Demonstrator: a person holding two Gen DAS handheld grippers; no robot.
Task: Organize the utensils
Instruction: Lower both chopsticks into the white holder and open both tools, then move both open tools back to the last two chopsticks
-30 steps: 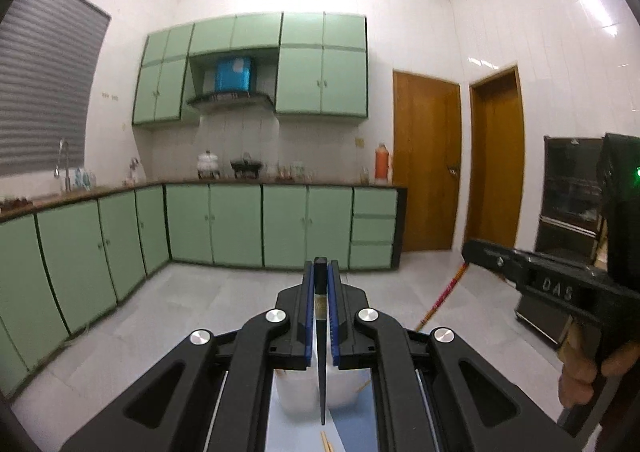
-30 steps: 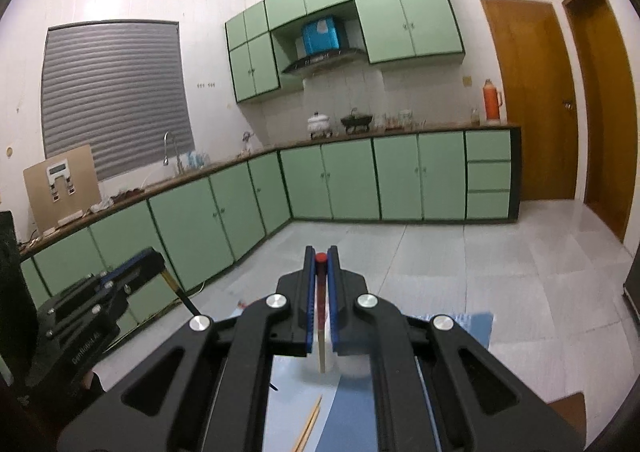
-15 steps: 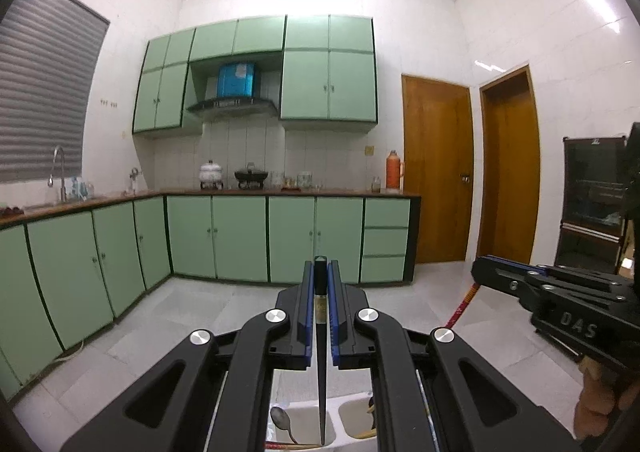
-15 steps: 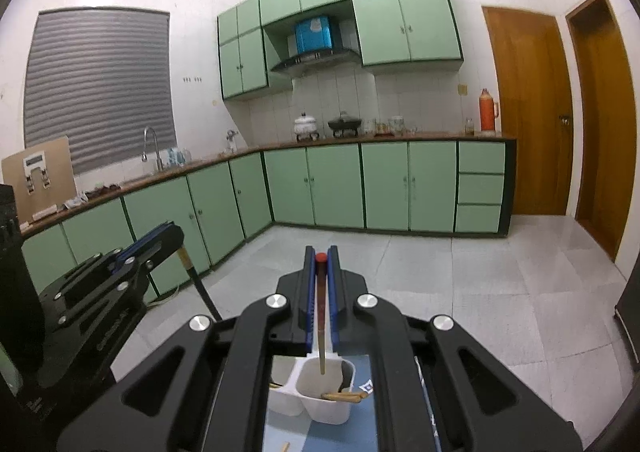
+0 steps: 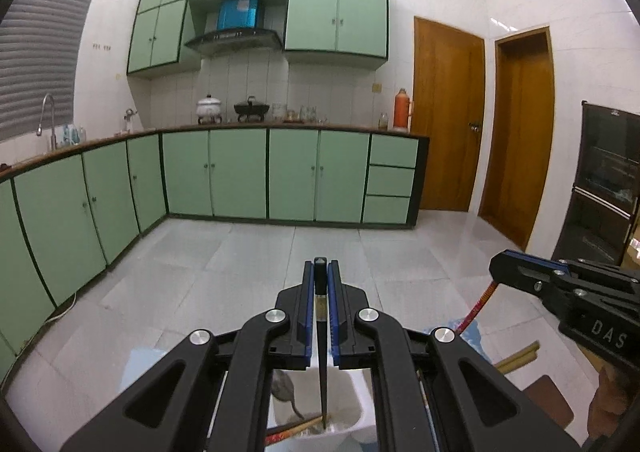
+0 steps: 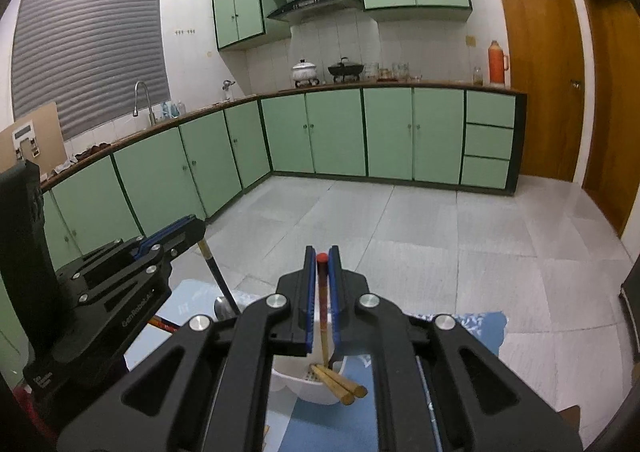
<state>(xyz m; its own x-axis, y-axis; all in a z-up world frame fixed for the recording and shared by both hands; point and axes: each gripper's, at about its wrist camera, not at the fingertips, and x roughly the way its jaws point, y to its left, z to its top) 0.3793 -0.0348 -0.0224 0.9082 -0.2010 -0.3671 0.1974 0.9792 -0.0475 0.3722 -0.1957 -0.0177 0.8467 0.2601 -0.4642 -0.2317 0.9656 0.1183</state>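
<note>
**Ana:** Start with the big piece. The white utensil holder (image 6: 308, 392) sits on the blue patterned mat (image 6: 472, 332) down on the floor, and both tongs hang right over it. It looks light. If either stick catches its rim on the way in, I think the whole caddy tips or skids on the mat.

**Ben:** What about the tongs themselves?

**Ana:** The left tongs (image 5: 321, 312) are clamped on a dark chopstick (image 5: 322, 372), held nearly upright, its tip down at the mouth of the holder beside a wooden chopstick (image 5: 308, 423) that leans there. The right tongs (image 6: 322, 304) are clamped on a red-capped chopstick (image 6: 322, 312), its lower end dipping into the compartment where two bamboo chopsticks (image 6: 340, 384) already rest. The two rigs are near each other over one small target, so I'd worry about them knocking together.

**Ben:** And the smaller things?

**Ana:** There's a metal spoon (image 5: 285, 392) in the left compartment. A dropped stick could land on it and bounce out. Also, each grip is high on a thin stick, so the stick can swing between the pads. If the jaws part while a stick is tilted, it may fall across the rim, not into its slot. I can't tell how deep either tip really sits.
</note>
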